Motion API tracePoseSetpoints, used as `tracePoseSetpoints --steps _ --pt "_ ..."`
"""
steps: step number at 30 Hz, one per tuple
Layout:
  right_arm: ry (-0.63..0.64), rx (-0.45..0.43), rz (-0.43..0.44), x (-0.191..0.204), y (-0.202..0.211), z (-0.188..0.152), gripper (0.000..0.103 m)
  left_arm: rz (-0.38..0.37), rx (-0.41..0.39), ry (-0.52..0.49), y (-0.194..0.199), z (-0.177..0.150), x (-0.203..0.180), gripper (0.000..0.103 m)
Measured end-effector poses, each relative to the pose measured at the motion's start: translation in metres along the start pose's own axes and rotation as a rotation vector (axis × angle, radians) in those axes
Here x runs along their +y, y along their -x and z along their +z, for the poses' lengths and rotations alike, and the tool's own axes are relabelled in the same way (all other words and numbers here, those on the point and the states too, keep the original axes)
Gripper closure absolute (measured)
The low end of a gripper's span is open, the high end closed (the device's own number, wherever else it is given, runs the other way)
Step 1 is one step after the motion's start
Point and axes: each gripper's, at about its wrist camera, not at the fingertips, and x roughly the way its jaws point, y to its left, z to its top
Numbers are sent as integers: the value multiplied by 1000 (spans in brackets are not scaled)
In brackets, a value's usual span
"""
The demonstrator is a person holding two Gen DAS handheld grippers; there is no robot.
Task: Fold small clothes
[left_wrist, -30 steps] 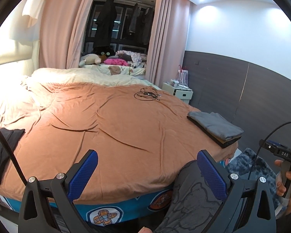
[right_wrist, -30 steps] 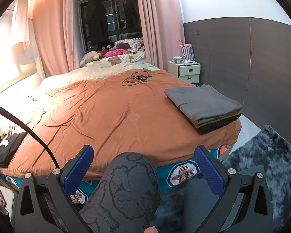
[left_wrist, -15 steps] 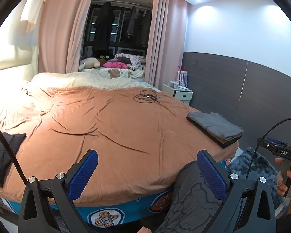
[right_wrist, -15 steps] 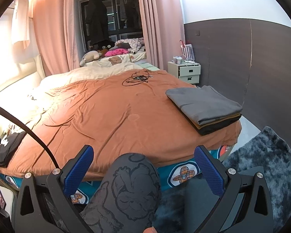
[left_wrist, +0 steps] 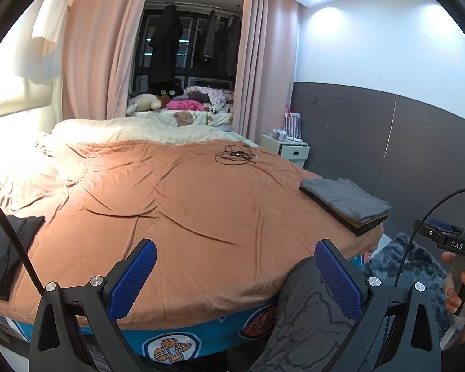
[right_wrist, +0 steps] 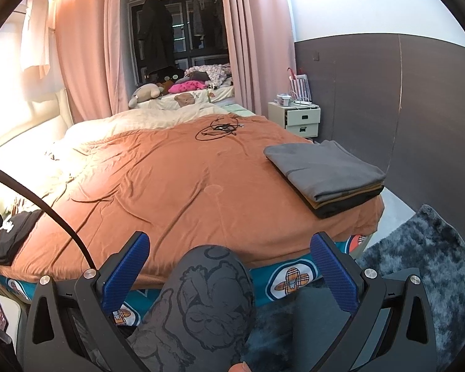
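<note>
Both my grippers, left (left_wrist: 235, 274) and right (right_wrist: 229, 268), gape empty; folded stack (right_wrist: 325, 173) sits right of frame, black garment (right_wrist: 11, 237) far left.

Both views shifted slightly: left-view horizon risen, folded grey stack (left_wrist: 345, 202) and black garment (left_wrist: 3, 257) sit lower relative to the orange bedspread's (left_wrist: 186, 210) near edge; right view marginally higher.
</note>
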Motion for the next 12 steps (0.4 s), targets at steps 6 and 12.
tracePoseSetpoints --steps 6,12 --pt "5 6 6 -1 -3 1 0 1 -4 -4 2 0 0 0" --pt "5 6 6 -2 -4 3 0 -2 -5 -7 2 0 0 0"
